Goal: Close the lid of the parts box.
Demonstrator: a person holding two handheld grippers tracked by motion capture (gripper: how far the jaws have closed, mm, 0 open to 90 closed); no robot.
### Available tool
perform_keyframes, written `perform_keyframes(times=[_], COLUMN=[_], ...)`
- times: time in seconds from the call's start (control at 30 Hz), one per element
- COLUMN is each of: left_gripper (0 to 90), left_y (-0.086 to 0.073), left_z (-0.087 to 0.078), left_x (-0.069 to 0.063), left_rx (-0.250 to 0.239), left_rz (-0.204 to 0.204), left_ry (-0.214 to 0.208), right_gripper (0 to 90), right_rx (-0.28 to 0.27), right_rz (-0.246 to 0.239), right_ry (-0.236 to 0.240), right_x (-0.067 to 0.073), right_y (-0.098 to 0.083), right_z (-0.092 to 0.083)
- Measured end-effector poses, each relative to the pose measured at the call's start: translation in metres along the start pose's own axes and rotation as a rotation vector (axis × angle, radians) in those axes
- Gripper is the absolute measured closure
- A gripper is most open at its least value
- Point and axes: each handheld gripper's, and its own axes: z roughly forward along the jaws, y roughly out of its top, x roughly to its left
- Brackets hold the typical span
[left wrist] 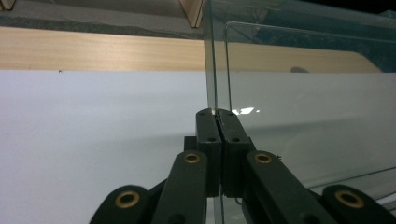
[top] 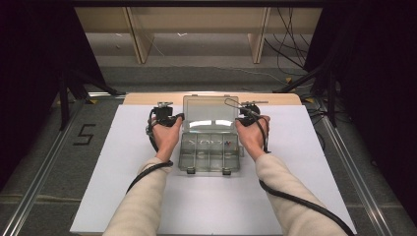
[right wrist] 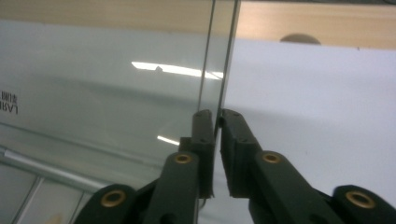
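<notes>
A clear plastic compartment box (top: 209,150) is seen at the middle of the white desk (top: 123,187), its transparent lid (top: 208,114) raised upright at the far side. The base is divided into small cells, with two latches on the near edge. The lid's left edge is pinched by the left gripper (left wrist: 217,112), jaws pressed together. The lid's right edge lies between the right gripper (right wrist: 217,113) jaws, which are slightly parted.

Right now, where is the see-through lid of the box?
In the high view the clear lid stands open at the back of the compartment box, mid-table, between the left gripper and right gripper at its side edges.
</notes>
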Motion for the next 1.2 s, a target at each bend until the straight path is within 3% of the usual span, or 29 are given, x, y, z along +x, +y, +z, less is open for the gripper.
perform_keyframes(times=[0.03, 0.1, 0.17, 0.3, 0.33, 0.4, 0.47, 0.53, 0.57, 0.63, 0.67, 0.7, 0.77, 0.83, 0.93, 1.1, 1.13, 1.2], left_gripper=[88.4, 88.6, 88.7, 88.5, 88.5, 88.0, 86.6, 83.0, 79.2, 75.6, 75.6, 76.2, 80.1, 82.5, 87.3, 88.1, 88.2, 88.1], left_y=[0.000, -0.001, -0.001, -0.003, -0.003, -0.003, -0.003, -0.002, -0.001, 0.003, 0.005, 0.007, 0.010, 0.012, 0.012, 0.008, 0.007, 0.006], left_z=[0.000, 0.000, 0.000, 0.001, 0.001, 0.004, 0.006, 0.008, 0.008, 0.009, 0.009, 0.009, 0.009, 0.010, 0.006, -0.001, -0.001, -0.002], left_x=[0.000, 0.000, 0.000, 0.001, 0.001, 0.003, 0.008, 0.013, 0.013, 0.013, 0.012, 0.010, 0.008, 0.005, -0.002, -0.007, -0.007, -0.008], left_rx=[0.000, -0.005, -0.005, -0.017, -0.014, -0.003, 0.034, 0.014, 0.004, -0.006, -0.011, -0.008, -0.002, 0.011, 0.007, -0.039, -0.046, -0.059], left_rz=[0.003, 0.005, 0.022, 0.017, 0.025, 0.028, 0.004, -0.046, -0.058, -0.046, -0.049, -0.059, -0.066, -0.059, 0.008, 0.052, 0.064, 0.067], left_ry=[0.002, 0.000, 0.002, -0.011, -0.015, -0.022, -0.055, -0.088, -0.091, -0.092, -0.095, -0.095, -0.079, -0.057, -0.015, -0.003, -0.003, -0.004], right_gripper=[80.2, 79.0, 77.8, 85.6, 86.1, 87.0, 87.9, 88.3, 88.4, 88.4, 88.4, 88.4, 88.3, 88.2, 88.0, 84.4, 80.6, 78.1], right_rx=[-0.006, -0.011, -0.018, -0.020, -0.010, -0.010, -0.043, -0.050, -0.071, -0.073, -0.069, -0.079, -0.074, -0.067, -0.071, -0.102, -0.104, -0.131], right_rz=[0.021, -0.005, 0.009, 0.014, 0.060, 0.067, 0.007, 0.058, 0.019, 0.030, 0.061, 0.012, 0.022, 0.036, 0.043, -0.040, -0.008, -0.045], right_ry=[0.004, 0.013, 0.017, -0.005, -0.004, -0.005, 0.000, 0.003, 0.006, 0.019, 0.018, 0.018, 0.019, 0.026, 0.020, 0.035, 0.036, 0.048], right_x=[0.000, -0.004, -0.004, -0.007, -0.005, -0.004, -0.008, -0.005, -0.008, -0.007, -0.005, -0.008, -0.007, -0.007, -0.007, -0.014, -0.010, -0.011], right_y=[0.002, 0.008, 0.013, 0.021, 0.022, 0.022, 0.020, 0.017, 0.015, 0.015, 0.015, 0.015, 0.015, 0.015, 0.014, 0.014, 0.016, 0.022], right_z=[0.001, 0.003, 0.005, 0.007, 0.007, 0.007, 0.007, 0.004, 0.004, 0.001, -0.001, -0.001, -0.004, -0.007, -0.007, -0.007, -0.009, -0.010])
